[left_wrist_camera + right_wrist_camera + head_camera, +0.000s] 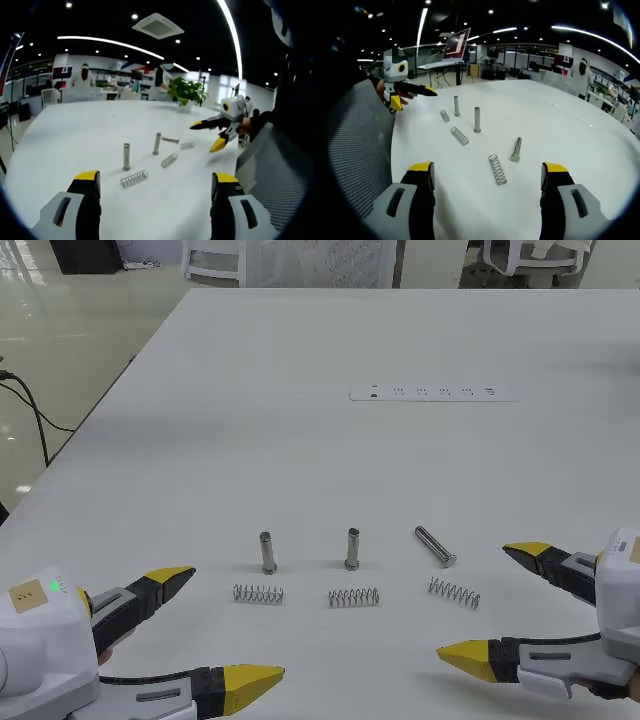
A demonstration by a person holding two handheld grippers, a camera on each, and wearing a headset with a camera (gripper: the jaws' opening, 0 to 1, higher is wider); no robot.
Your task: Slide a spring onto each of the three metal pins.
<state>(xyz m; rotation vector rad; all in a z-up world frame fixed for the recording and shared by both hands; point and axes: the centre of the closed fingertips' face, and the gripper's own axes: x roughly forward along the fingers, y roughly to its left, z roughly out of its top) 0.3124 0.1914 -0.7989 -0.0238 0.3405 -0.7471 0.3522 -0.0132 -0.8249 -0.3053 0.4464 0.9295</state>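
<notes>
**Metal springs point(354, 597) loose, pins point(352, 549) bare**

The left claw point(235, 622) and right claw point(472, 600) are held open, empty. Beyond them, each spring is laid on the table point(300, 440) just before its pin. A spring should be gripped lightly and kept aligned with the pin.

We saw silvery pins point(352, 549) and springs point(354, 597) on the white bench point(300, 390); the left tool point(156, 176) and right tool point(486, 167) had yellow tips.

No word, brand or number is legible anywhere. A tan sticker point(27, 594) on the left gripper point(235, 621), at eight o'clock in the head view, is too small and blurred to read
</notes>
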